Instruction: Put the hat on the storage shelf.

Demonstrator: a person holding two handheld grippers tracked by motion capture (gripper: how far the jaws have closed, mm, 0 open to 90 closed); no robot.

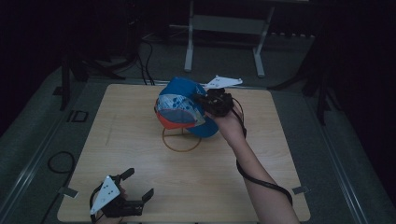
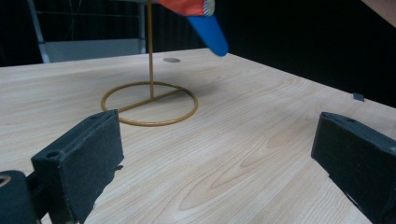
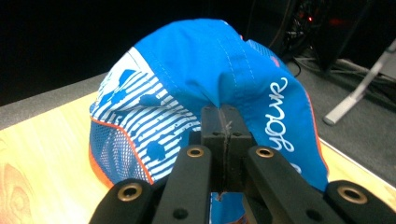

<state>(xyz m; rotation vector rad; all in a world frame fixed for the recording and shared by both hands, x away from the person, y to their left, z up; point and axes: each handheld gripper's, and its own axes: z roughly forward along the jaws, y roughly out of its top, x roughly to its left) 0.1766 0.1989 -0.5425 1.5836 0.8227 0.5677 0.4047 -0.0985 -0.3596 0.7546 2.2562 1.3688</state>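
Observation:
A blue cap (image 1: pixel 183 106) with white stripes and an orange edge sits up on a thin gold wire stand (image 1: pixel 181 139) near the table's middle. My right gripper (image 1: pixel 201 101) is shut on the cap's fabric; in the right gripper view the jaws pinch a fold of the blue cap (image 3: pixel 219 74) at its crown, right gripper (image 3: pixel 225 122). My left gripper (image 1: pixel 138 184) stands open low over the front left corner, nothing between its jaws. In the left gripper view, the left gripper (image 2: pixel 212 163) faces the stand's ring base (image 2: pixel 149 103), with the cap's brim (image 2: pixel 209 29) above.
The wooden table (image 1: pixel 140 172) has bare surface around the stand. A white metal frame (image 1: pixel 224 28) stands on the floor behind it, with cables (image 1: pixel 144 60) at the back left. Grey tape tabs mark the table's front corners (image 1: pixel 300 190).

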